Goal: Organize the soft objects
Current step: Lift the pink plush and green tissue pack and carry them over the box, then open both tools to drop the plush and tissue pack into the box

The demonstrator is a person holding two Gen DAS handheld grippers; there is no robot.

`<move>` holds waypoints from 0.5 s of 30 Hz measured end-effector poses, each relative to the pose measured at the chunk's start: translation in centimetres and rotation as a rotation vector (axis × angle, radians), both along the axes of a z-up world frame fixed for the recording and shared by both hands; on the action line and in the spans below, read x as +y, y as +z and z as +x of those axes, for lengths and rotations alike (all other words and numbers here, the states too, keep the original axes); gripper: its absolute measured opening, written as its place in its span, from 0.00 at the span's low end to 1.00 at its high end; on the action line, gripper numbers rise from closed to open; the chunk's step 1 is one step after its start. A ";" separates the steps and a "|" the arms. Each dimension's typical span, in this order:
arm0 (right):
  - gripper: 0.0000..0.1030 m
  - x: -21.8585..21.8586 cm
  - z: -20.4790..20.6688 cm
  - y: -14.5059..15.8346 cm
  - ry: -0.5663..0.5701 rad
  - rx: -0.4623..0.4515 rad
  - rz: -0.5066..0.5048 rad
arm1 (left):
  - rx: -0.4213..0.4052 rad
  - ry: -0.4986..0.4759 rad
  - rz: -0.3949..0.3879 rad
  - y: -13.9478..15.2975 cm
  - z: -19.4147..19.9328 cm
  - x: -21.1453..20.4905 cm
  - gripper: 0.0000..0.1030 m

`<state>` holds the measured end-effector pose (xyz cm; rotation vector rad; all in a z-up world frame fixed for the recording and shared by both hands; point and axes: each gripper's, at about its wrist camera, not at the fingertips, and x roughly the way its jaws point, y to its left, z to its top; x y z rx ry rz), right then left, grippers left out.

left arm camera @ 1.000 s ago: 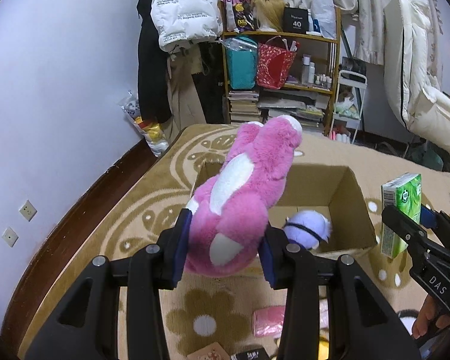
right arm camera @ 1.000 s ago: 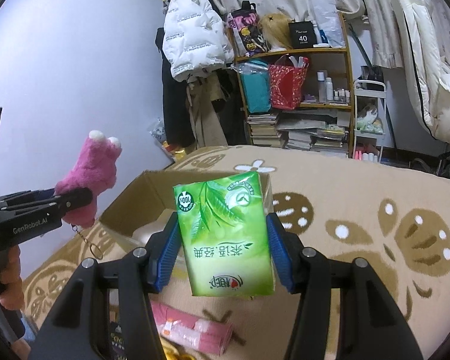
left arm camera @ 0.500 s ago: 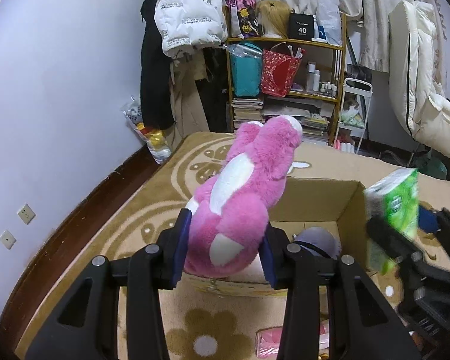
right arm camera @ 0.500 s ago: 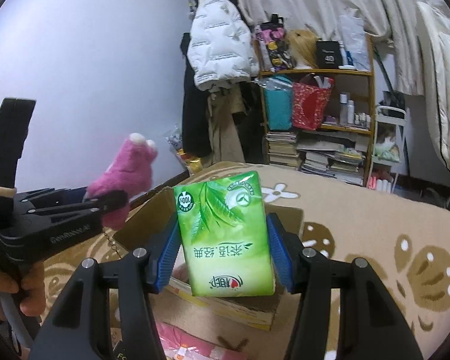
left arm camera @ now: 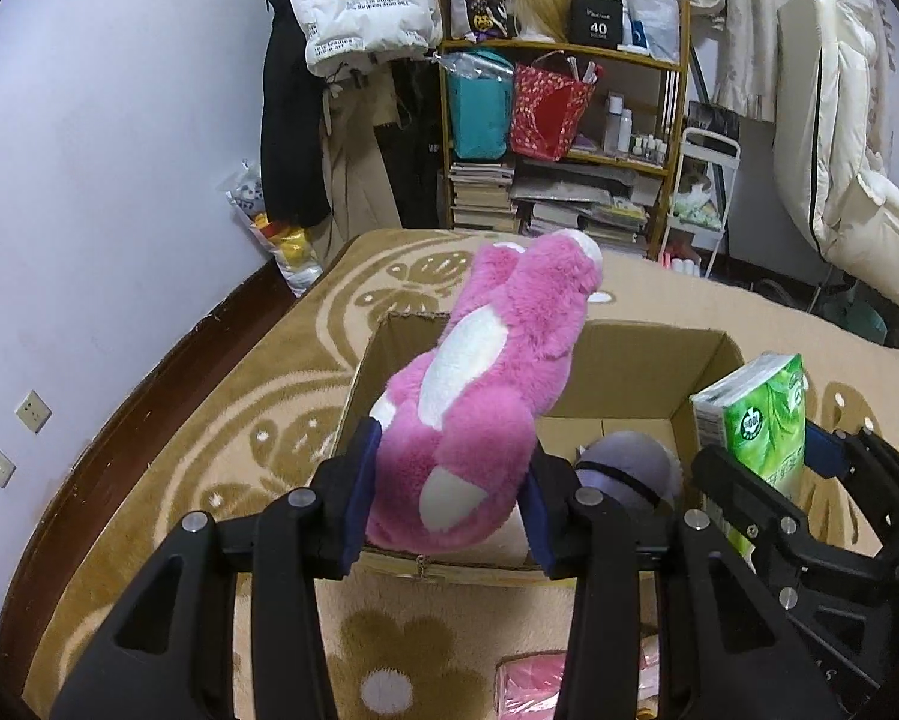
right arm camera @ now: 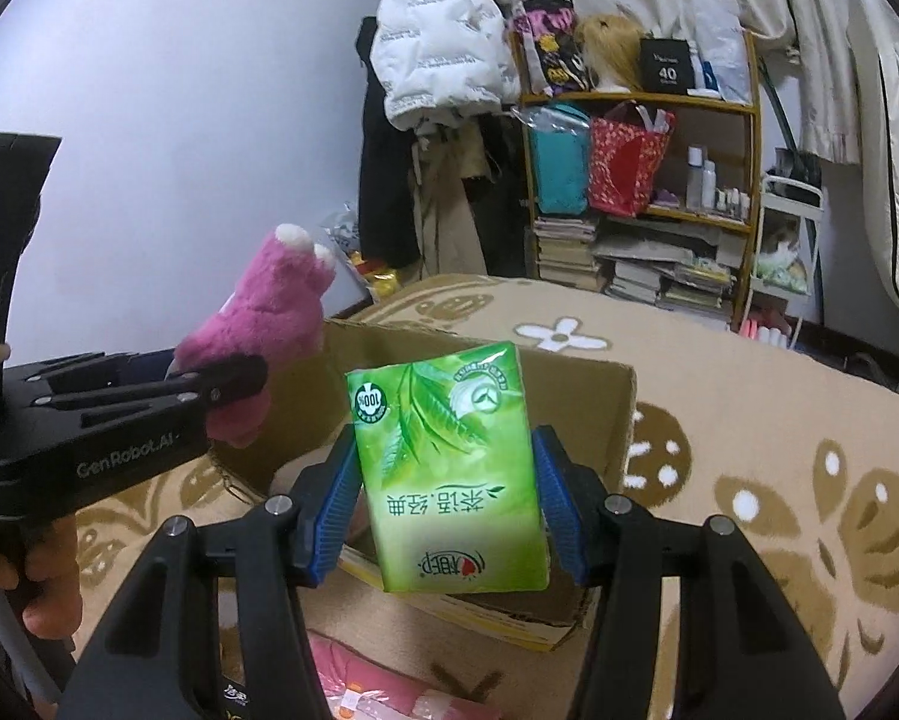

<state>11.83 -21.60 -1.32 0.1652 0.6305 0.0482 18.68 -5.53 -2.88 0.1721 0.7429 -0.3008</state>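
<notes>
A cluttered bedroom, patterned rug (left arm camera: 167,450) underfoot, and an open box (left arm camera: 641,360) sitting in the middle of it. Left gripper (left arm camera: 449,504) has its jaws clamped on the base of a pink plush (left arm camera: 485,396), pads sunk into the fur, toy held up over the box's near wall. Right gripper (right arm camera: 446,501) hangs beside it over the box's right edge, jaws about half apart and pressed flat on both sides of a green tissue pack (right arm camera: 449,468). Down inside the box, a lilac toy (left arm camera: 629,468) lies on the bottom.
</notes>
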 end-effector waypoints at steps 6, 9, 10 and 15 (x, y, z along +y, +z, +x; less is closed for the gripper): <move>0.58 0.1 0.0 -0.2 -0.007 0.015 -0.006 | 0.012 -0.009 0.013 -0.1 -0.1 -0.3 0.43; 0.58 0.3 -0.4 0.0 -0.007 0.011 -0.019 | -0.007 0.007 0.020 0.0 -0.2 -0.2 0.55; 0.58 0.3 -0.3 0.0 -0.008 0.014 -0.019 | -0.019 0.011 0.019 0.1 -0.3 -0.1 0.57; 0.62 0.3 0.0 -0.3 -0.012 0.034 -0.019 | -0.009 0.032 0.028 0.0 -0.2 0.0 0.71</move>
